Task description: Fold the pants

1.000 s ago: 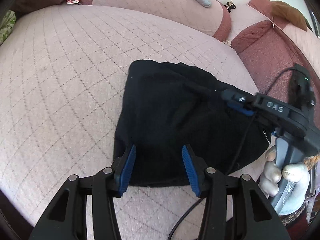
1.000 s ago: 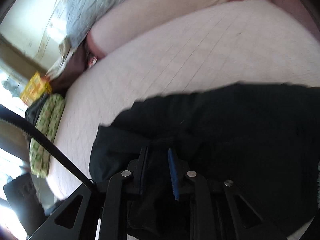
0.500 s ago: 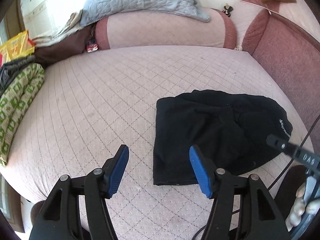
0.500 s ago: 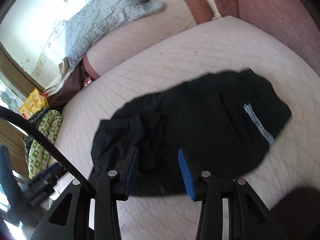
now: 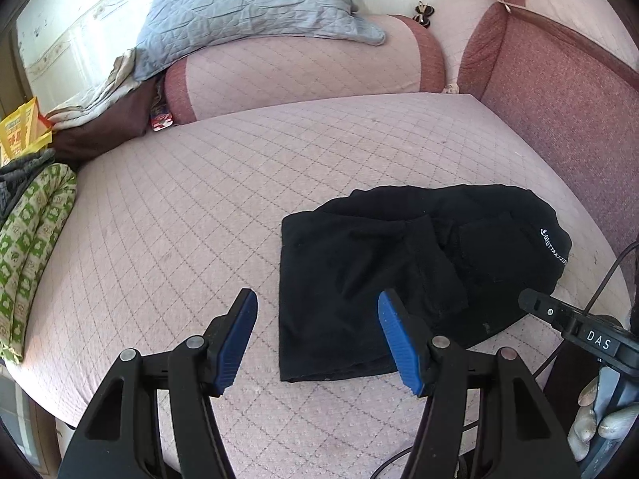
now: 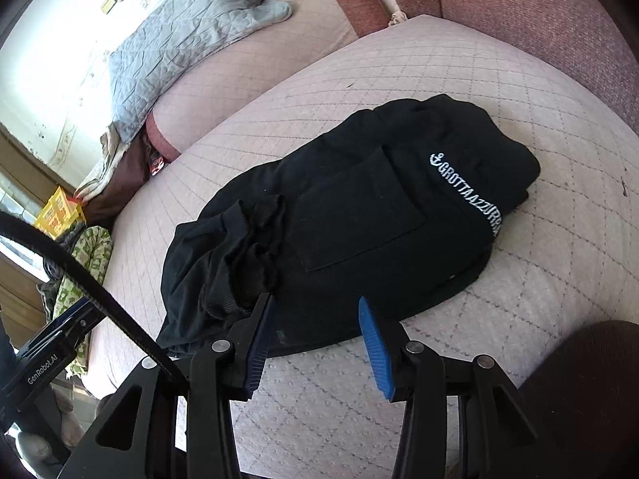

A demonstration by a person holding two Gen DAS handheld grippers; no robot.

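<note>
We held the left tool (image 5: 317,335) and right tool (image 6: 315,343) spread wide, gripping nothing, just off the near edge of the folded black pants (image 5: 383,275). The pants lay toward the right of the quilted pink mattress (image 5: 179,215), bare quilting stretching leftward.

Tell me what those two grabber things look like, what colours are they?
Both are black plastic with blue ribbed pads on their fingers and silver round pins at the joints. The left gripper has the right gripper beside it, with white DAS letters. A black cable hangs by each. One body reads GenRobot.AI. The hand wears a pale glove.
</note>
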